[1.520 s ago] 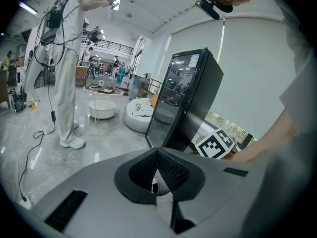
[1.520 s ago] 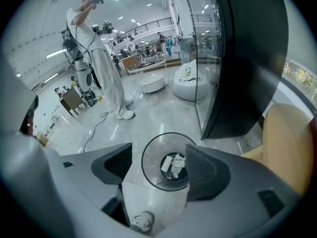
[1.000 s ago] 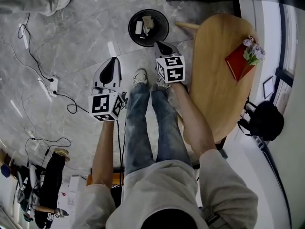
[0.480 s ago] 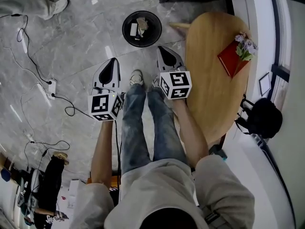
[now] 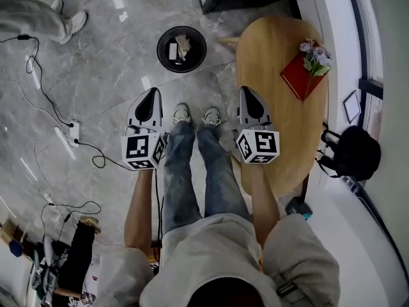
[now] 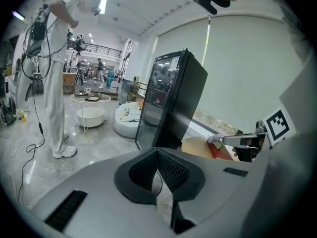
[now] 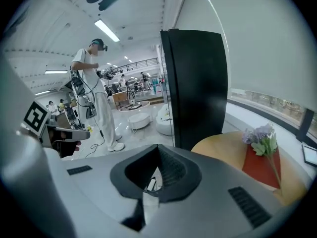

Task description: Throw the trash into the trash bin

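Far left, a power strip [image 5: 75, 131] and its cables lie on the marble floor, none of my business. My left tongs [image 5: 152, 98] hang out ahead of me, jaws together, nothing pinched in them. In the middle, farther off past my shoes, sits the black trash bin [image 5: 193, 59], and the trash is in it: a white piece [image 5: 173, 50] and a crumpled wad [image 5: 184, 43] on the bottom. My right tongs [image 5: 248, 98] are closed and empty too, beside the near left edge of the wooden table [image 5: 275, 133]. Far right on that table, just a red book [image 5: 297, 78] with flowers [image 5: 316, 53]. I reckon the drop is done. To finish it well, I'd check round the bin for strays and keep the right tongs off the table edge.
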Demonstrator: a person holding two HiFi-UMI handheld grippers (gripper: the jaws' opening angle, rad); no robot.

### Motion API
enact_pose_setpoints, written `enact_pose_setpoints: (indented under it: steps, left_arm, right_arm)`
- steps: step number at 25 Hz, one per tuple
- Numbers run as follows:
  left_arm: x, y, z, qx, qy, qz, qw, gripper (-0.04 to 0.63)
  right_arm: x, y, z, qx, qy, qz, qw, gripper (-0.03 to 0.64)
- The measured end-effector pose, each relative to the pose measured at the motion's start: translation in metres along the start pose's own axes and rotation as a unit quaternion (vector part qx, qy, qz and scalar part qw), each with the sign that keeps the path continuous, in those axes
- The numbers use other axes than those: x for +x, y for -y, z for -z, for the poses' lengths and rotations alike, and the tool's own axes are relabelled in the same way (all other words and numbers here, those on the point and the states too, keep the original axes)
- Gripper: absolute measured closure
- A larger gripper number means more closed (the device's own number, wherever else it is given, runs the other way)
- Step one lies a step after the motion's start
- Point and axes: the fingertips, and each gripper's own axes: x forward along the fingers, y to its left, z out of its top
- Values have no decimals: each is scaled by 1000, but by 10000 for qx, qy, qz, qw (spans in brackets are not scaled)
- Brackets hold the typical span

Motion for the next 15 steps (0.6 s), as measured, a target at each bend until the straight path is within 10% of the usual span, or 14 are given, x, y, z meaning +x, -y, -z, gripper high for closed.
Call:
enact_pose_setpoints:
  steps: [15]
  left_arm:
    - [-43, 55, -118, 299, 615, 130, 9976, 578]
  right_arm:
    - [-61, 3, -141, -347, 1007, 10, 9943, 588]
